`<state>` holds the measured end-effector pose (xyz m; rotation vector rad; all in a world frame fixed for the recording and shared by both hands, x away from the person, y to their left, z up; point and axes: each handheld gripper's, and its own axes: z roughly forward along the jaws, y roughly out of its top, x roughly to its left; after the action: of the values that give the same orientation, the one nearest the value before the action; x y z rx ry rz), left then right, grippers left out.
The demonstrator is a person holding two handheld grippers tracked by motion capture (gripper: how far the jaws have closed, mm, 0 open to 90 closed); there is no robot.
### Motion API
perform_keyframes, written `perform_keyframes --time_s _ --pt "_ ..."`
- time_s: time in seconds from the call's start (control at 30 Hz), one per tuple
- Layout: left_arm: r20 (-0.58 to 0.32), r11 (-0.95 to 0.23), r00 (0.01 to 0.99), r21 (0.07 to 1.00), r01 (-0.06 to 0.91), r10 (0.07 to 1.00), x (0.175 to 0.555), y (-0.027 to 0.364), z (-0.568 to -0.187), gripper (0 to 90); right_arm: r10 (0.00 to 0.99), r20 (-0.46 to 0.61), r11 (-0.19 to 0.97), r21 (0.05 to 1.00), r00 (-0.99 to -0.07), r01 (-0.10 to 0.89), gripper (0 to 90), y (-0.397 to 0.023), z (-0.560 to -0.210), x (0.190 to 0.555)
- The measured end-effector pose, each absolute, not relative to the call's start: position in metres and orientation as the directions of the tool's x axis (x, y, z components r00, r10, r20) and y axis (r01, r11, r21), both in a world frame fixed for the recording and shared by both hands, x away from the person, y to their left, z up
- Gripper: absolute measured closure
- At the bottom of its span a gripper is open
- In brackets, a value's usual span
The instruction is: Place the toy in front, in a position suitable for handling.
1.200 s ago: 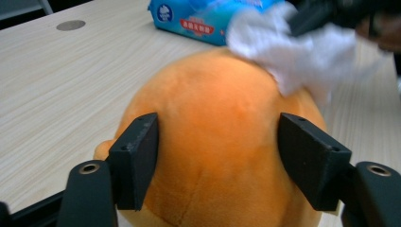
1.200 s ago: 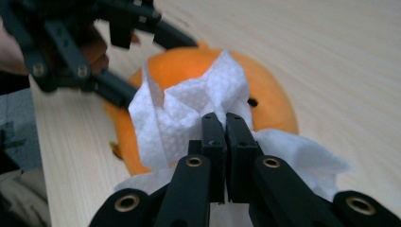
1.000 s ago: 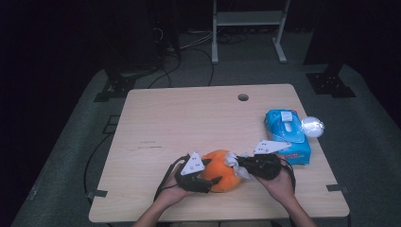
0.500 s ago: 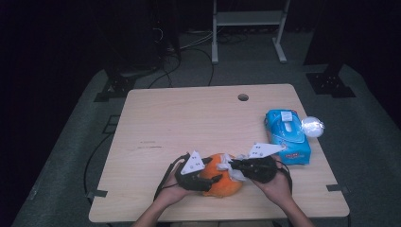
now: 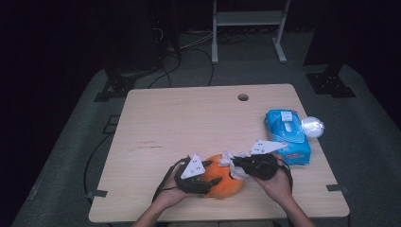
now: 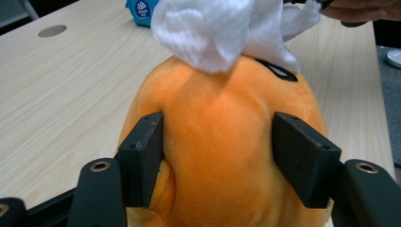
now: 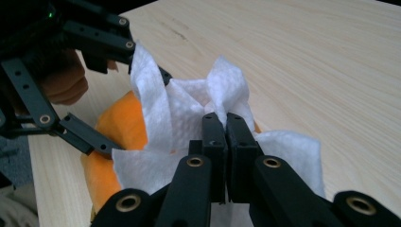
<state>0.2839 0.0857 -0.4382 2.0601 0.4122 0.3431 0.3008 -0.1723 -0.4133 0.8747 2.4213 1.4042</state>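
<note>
A pale wood counter (image 5: 189, 123) stands on a grey carpeted floor (image 5: 71, 156), with a round cable hole (image 5: 243, 97) near its far edge. Beyond it the room is dark — a light metal frame stand (image 5: 248, 23) rises at the back, black cables (image 5: 189, 52) trail across the floor, and black stand feet (image 5: 331, 85) sit at the right.

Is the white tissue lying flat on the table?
No, the white tissue is bunched up on the orange plush toy, pinched in the right gripper.
</note>
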Motion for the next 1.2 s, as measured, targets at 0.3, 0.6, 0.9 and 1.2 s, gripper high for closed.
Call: perform_keyframes --time_s 0.3,0.6,0.9,1.2 --pt "-0.062 -0.432 0.908 0.865 0.256 0.414 0.301 0.091 -0.433 14.5 0.508 0.096 0.436 0.829 -0.856 0.352 87.7 -0.171 -0.417 0.288" --pt "0.006 -0.459 0.917 0.867 0.194 0.399 0.292 0.089 -0.438 29.3 0.603 0.152 0.383 0.805 -0.783 0.452 87.5 -0.195 -0.423 0.304" --pt "0.117 -0.523 0.922 0.847 0.101 0.368 0.281 0.079 -0.436 29.4 0.530 0.189 0.343 0.844 -0.827 0.413 87.4 -0.173 -0.412 0.300" --pt "0.057 -0.499 0.911 0.850 0.170 0.409 0.292 0.090 -0.439 30.6 0.592 0.201 0.353 0.806 -0.781 0.475 87.5 -0.202 -0.423 0.299"
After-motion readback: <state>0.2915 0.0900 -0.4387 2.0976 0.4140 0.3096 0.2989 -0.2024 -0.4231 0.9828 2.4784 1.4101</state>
